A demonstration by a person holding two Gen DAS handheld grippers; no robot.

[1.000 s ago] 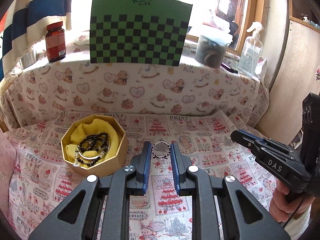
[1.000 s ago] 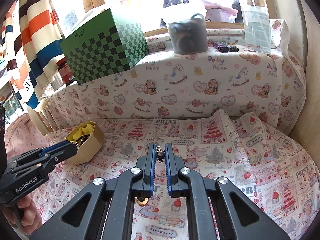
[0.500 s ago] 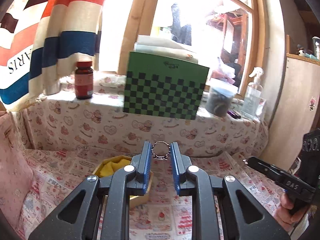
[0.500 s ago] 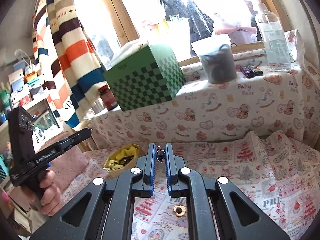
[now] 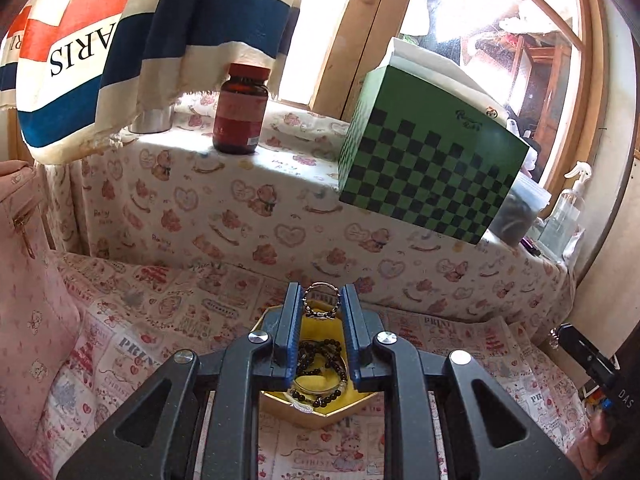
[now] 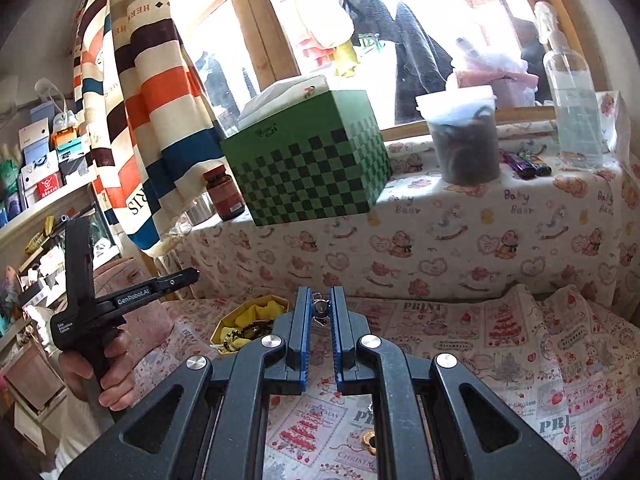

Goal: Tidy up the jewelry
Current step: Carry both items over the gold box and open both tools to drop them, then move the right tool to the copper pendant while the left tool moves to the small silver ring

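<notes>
My left gripper [image 5: 321, 300] is shut on a silver beaded ring bracelet [image 5: 320, 301] and holds it above the yellow-lined octagonal jewelry box [image 5: 320, 410], which holds dark bead bracelets [image 5: 320, 360]. The box also shows in the right wrist view [image 6: 256, 318], with the left gripper [image 6: 192, 274] raised to its left. My right gripper [image 6: 321, 307] is shut on a small metal clasp piece [image 6: 320, 307], held above the printed cloth. A small gold ring-like piece [image 6: 368, 440] lies on the cloth under the right gripper.
A green checkered box [image 5: 432, 176], a red-brown bottle [image 5: 240, 112], a dark-filled plastic tub [image 6: 464, 136] and a clear spray bottle [image 6: 572, 96] stand on the cloth-covered ledge behind. A striped curtain [image 5: 120, 40] hangs at left. A pink cushion [image 5: 36, 280] lies at the left.
The left gripper has moved left over the jewelry box and tipped down, still holding the ring bracelet. The right gripper has kept its piece and barely moved.
</notes>
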